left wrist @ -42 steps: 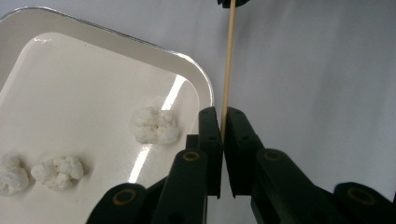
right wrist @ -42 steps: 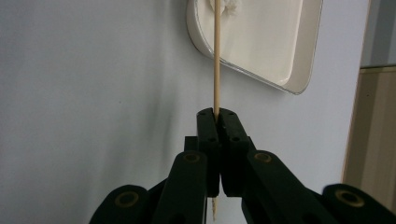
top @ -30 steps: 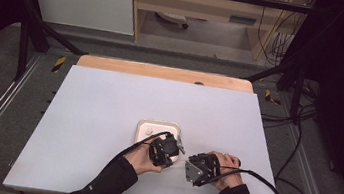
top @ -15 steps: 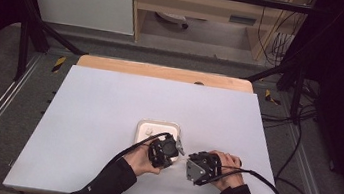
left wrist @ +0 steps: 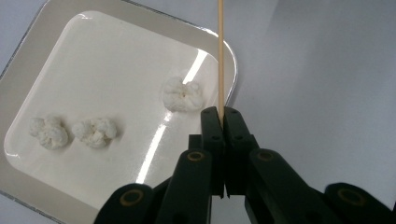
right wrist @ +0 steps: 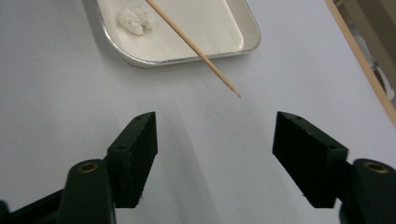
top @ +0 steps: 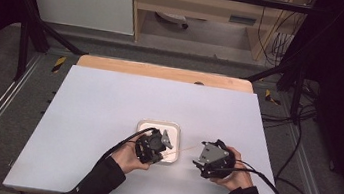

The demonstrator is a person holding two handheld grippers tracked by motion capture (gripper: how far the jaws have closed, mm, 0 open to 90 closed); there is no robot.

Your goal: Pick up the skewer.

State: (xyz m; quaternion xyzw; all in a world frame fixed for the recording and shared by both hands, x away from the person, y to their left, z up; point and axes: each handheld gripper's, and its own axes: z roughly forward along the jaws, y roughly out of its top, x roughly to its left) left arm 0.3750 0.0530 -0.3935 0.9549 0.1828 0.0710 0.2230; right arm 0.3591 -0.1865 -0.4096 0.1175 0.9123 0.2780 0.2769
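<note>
- Three white pieces (left wrist: 182, 93) are lying loose in tray (left wrist: 28, 79), none skewered yet.
- Skewer (left wrist: 220, 51) is being clamped by closed left gripper (left wrist: 224, 114), tip pointing to 3 o'clock.
- Right gripper (right wrist: 215, 135) jaws, just opening, are holding nothing.

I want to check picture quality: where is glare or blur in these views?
Left gripper view: bright glare streak on the tray, popcorn pieces slightly soft. Right gripper view: near tongs blurred, skewer sharp. High view: evenly lit table, dark surroundings.
</note>
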